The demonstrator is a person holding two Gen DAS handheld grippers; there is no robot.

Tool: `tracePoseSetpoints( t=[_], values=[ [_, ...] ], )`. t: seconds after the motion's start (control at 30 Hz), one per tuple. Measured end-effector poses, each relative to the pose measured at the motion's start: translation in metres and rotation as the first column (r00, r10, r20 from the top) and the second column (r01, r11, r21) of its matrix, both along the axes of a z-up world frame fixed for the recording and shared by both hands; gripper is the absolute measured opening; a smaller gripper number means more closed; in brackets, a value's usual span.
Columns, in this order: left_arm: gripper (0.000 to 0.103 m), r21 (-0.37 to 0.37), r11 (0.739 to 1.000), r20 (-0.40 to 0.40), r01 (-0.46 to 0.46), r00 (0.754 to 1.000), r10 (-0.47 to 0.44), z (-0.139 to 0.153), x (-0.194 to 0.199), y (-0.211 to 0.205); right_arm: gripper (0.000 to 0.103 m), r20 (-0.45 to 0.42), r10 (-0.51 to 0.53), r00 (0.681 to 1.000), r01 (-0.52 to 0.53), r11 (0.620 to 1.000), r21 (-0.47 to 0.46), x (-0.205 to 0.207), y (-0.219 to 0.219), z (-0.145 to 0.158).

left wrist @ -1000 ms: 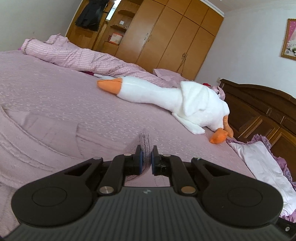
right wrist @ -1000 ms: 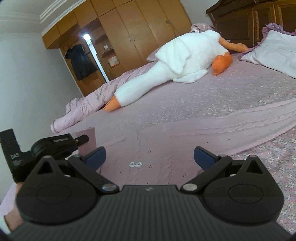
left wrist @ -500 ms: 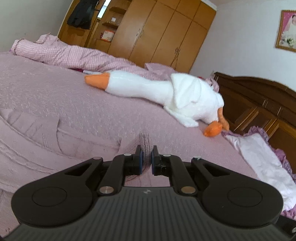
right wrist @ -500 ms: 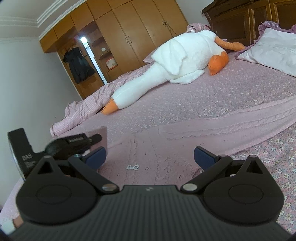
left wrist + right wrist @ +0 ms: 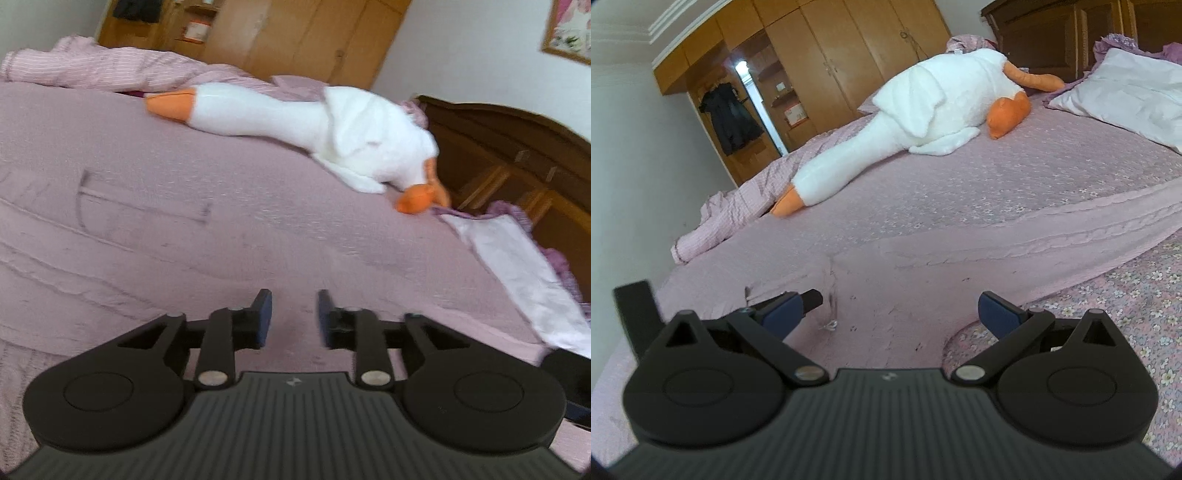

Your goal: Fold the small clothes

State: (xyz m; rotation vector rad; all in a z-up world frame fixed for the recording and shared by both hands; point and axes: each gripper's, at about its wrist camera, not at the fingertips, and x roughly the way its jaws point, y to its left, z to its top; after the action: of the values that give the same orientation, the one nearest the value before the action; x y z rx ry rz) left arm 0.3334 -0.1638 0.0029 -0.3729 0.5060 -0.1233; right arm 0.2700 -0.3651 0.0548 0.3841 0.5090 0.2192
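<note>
A pink cable-knit sweater (image 5: 960, 258) lies spread on the bed, one sleeve (image 5: 1108, 225) running off to the right. In the left wrist view its knit (image 5: 147, 258) fills the foreground, blurred by motion. My left gripper (image 5: 294, 314) hovers just above the knit, open, with nothing between its blue pads. My right gripper (image 5: 890, 310) is open wide over the sweater's body near a small white bow (image 5: 829, 325). Part of the left gripper (image 5: 633, 317) shows at the far left of the right wrist view.
A big white plush goose (image 5: 332, 129) with an orange beak lies across the bed beyond the sweater. A crumpled pink striped quilt (image 5: 110, 70) sits at the far side, a white pillow (image 5: 1126, 96) by the dark wooden headboard (image 5: 517, 155), and wooden wardrobes (image 5: 831, 66) behind.
My left gripper was shut on a raised fold of the sweater; it has now opened and the fold has dropped flat. The right gripper stays open and has shifted slightly.
</note>
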Motion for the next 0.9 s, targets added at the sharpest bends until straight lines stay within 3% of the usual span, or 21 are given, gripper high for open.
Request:
tracePoseSetpoints(
  t=[0.1, 0.17, 0.3, 0.47, 0.63, 0.73, 0.77, 0.83, 0.87, 0.9],
  values=[
    [0.077, 0.01, 1.0, 0.026, 0.027, 0.999, -0.027, 0.009, -0.006, -0.002, 0.103, -0.003, -0.006, 1.0, 0.006, 1.0, 0.014, 0.004, 0.0, -0.001],
    [0.082, 0.021, 0.999, 0.057, 0.031, 0.998, -0.032, 0.017, -0.01, -0.001, 0.103, -0.007, -0.004, 1.0, 0.004, 1.0, 0.016, 0.006, 0.003, -0.002],
    [0.089, 0.048, 0.999, 0.079, 0.002, 0.997, -0.006, 0.031, -0.014, 0.014, 0.103, -0.015, 0.018, 1.0, -0.018, 1.0, -0.001, 0.011, 0.016, -0.004],
    [0.091, 0.082, 0.995, 0.074, -0.05, 0.996, 0.044, 0.044, -0.029, 0.055, 0.103, -0.01, 0.054, 0.998, -0.054, 0.998, -0.014, 0.017, 0.035, -0.004],
    [0.092, 0.126, 0.977, 0.045, -0.171, 0.985, 0.166, 0.044, -0.053, 0.121, 0.103, 0.003, 0.093, 0.996, -0.093, 0.995, -0.045, 0.029, 0.063, -0.01],
    [0.092, 0.173, 0.96, 0.033, -0.22, 0.975, 0.218, 0.044, -0.069, 0.173, 0.102, 0.073, 0.184, 0.98, -0.187, 0.982, 0.037, 0.036, 0.072, -0.016],
    [0.088, 0.182, 0.954, 0.034, -0.237, 0.972, 0.234, 0.043, -0.074, 0.192, 0.097, 0.06, 0.228, 0.972, -0.232, 0.97, 0.067, 0.041, 0.076, -0.02],
    [0.05, 0.193, 0.945, 0.022, -0.266, 0.964, 0.267, 0.04, -0.083, 0.225, 0.07, 0.022, 0.279, 0.96, -0.28, 0.959, 0.053, 0.047, 0.085, -0.027],
    [0.011, 0.194, 0.943, -0.012, -0.272, 0.96, 0.28, 0.037, -0.084, 0.243, 0.049, 0.013, 0.271, 0.963, -0.271, 0.963, 0.005, 0.047, 0.091, -0.03],
    [0.007, 0.187, 0.942, -0.039, -0.277, 0.956, 0.289, 0.034, -0.084, 0.257, 0.039, 0.007, 0.247, 0.969, -0.246, 0.967, -0.059, 0.047, 0.097, -0.033]
  ],
)
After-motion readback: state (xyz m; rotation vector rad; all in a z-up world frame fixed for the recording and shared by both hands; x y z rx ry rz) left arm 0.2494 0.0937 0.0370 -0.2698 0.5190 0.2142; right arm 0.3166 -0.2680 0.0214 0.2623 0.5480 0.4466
